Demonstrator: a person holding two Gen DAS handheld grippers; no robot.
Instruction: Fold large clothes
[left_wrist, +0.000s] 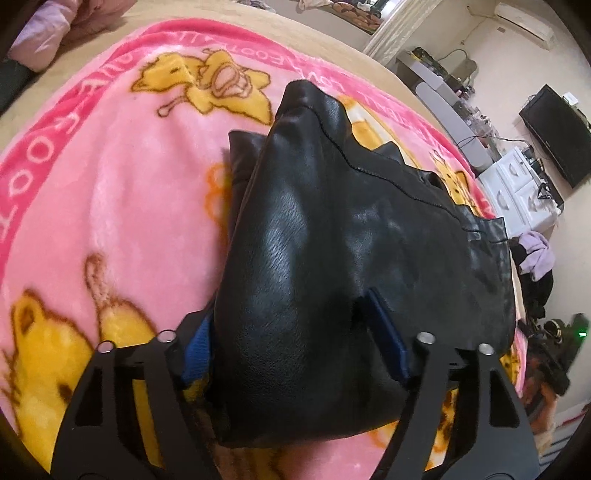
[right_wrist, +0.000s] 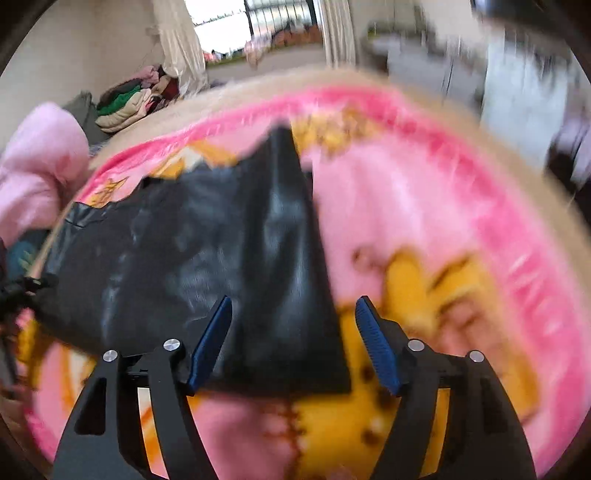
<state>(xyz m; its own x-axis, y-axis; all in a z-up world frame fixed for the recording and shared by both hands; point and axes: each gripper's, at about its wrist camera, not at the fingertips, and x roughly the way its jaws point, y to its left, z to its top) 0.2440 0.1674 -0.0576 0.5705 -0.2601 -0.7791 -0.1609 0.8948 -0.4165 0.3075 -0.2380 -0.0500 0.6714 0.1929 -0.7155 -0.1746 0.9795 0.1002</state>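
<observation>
Now the black leather garment (left_wrist: 332, 258) lies spread on a pink cartoon-print blanket (left_wrist: 110, 192) covering the bed. Its near fold bulges up between the blue pads of the left gripper (left_wrist: 295, 339), whose jaws stand apart around it, though whether the pads press it is unclear. On the blurred right view, the right gripper (right_wrist: 295, 343) is spread wide over a corner of the garment, gripping nothing.

Black leather garment (left_wrist: 332, 240) btwn left gripper (left_wrist: 295, 332) pads, on pink blanket (left_wrist: 110, 184).
</observation>
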